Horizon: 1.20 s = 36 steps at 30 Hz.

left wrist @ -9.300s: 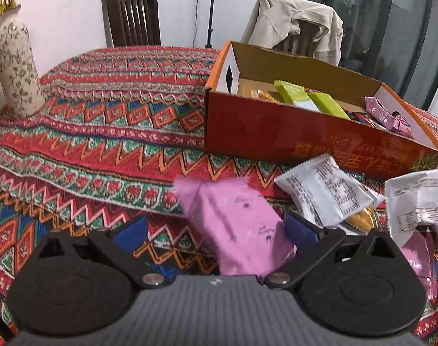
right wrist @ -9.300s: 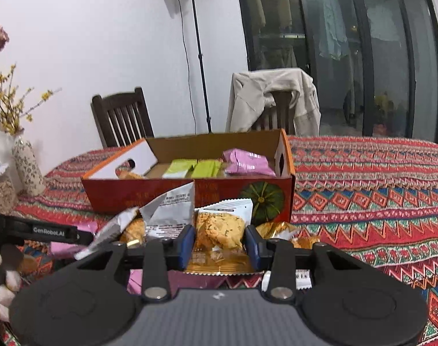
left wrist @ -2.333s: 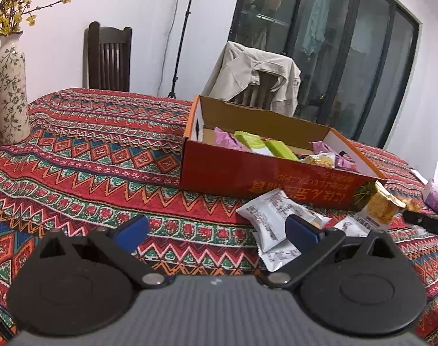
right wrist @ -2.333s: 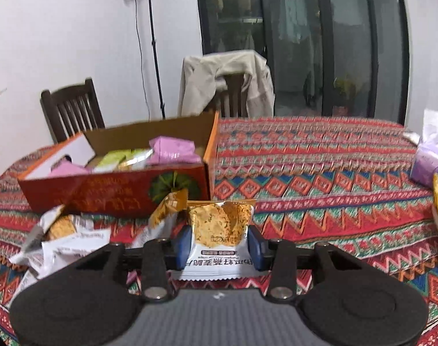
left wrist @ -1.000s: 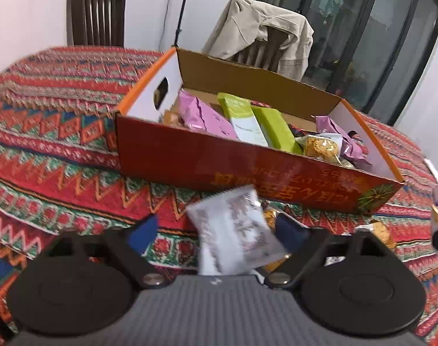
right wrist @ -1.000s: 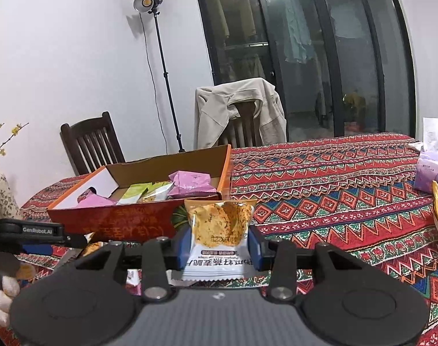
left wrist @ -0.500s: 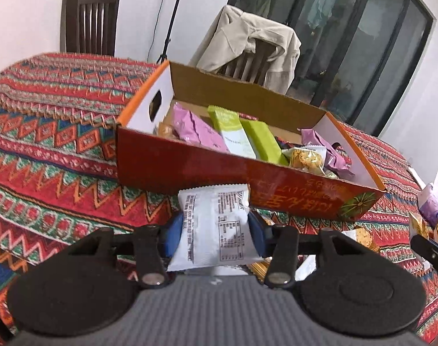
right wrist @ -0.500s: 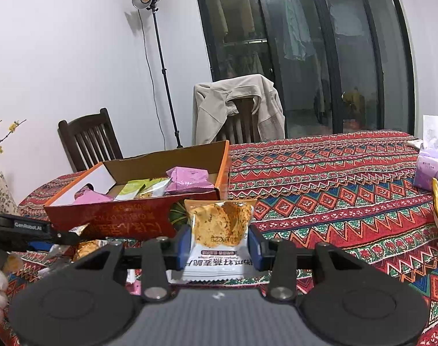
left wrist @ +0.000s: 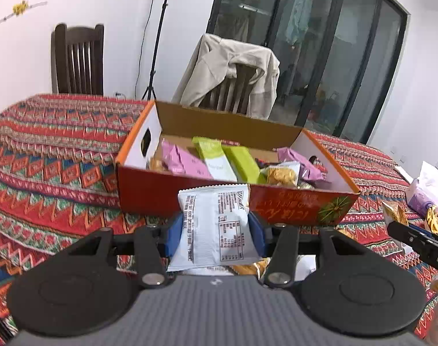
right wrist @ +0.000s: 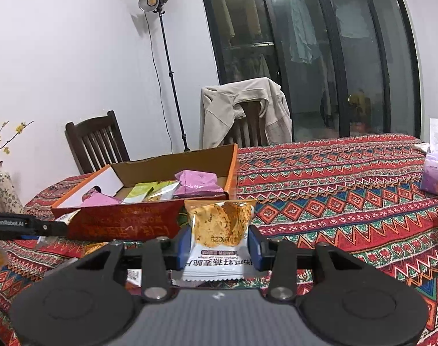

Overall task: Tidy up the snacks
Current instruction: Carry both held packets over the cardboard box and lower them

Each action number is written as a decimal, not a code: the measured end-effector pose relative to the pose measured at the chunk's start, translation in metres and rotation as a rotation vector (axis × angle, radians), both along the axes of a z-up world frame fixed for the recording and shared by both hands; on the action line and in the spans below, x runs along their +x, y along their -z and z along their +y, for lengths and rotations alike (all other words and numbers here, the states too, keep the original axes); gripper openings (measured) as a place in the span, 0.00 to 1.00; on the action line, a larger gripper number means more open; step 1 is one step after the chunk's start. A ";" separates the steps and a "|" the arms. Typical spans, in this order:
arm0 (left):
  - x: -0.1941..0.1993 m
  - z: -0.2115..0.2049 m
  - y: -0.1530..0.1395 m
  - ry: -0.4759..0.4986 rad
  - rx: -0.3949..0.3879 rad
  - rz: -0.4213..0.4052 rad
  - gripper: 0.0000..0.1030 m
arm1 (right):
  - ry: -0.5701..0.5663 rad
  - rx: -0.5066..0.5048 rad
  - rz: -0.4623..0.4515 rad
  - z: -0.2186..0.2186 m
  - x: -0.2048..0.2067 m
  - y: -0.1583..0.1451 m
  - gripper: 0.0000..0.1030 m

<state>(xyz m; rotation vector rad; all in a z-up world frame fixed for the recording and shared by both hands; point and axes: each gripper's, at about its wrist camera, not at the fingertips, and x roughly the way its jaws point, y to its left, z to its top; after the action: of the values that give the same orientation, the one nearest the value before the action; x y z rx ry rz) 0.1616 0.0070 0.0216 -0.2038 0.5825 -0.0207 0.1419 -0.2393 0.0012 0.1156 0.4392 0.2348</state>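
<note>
1. Left gripper (left wrist: 214, 230) clamps a white snack packet (left wrist: 214, 227); right gripper (right wrist: 219, 243) pinches a cracker packet (right wrist: 219, 230).
2. Just beyond both: the cardboard box (left wrist: 190, 199), partly filled.
3. Step judged: carrying. Next: lift over the near wall, release inside.

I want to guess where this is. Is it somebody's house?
Probably yes, a dining room at home. There is a table under a bright patterned cloth, wooden chairs, one with a jacket hung over it, and a flower vase.
</note>
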 end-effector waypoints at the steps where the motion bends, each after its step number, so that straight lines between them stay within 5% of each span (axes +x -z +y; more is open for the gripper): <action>1: -0.001 -0.001 -0.003 0.002 0.007 -0.007 0.48 | -0.001 -0.001 -0.006 0.001 0.000 -0.002 0.39; 20: 0.030 -0.016 -0.050 0.002 0.082 -0.143 0.48 | -0.071 -0.064 -0.077 0.052 0.038 -0.063 0.39; 36: 0.101 0.001 -0.045 -0.139 0.082 -0.155 0.48 | -0.011 -0.001 -0.075 0.087 0.123 -0.065 0.39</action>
<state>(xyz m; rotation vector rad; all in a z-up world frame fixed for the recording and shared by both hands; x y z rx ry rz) 0.2625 0.0083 0.0665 -0.1607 0.4130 0.1206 0.2648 -0.1527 0.0662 0.1032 0.3653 0.2489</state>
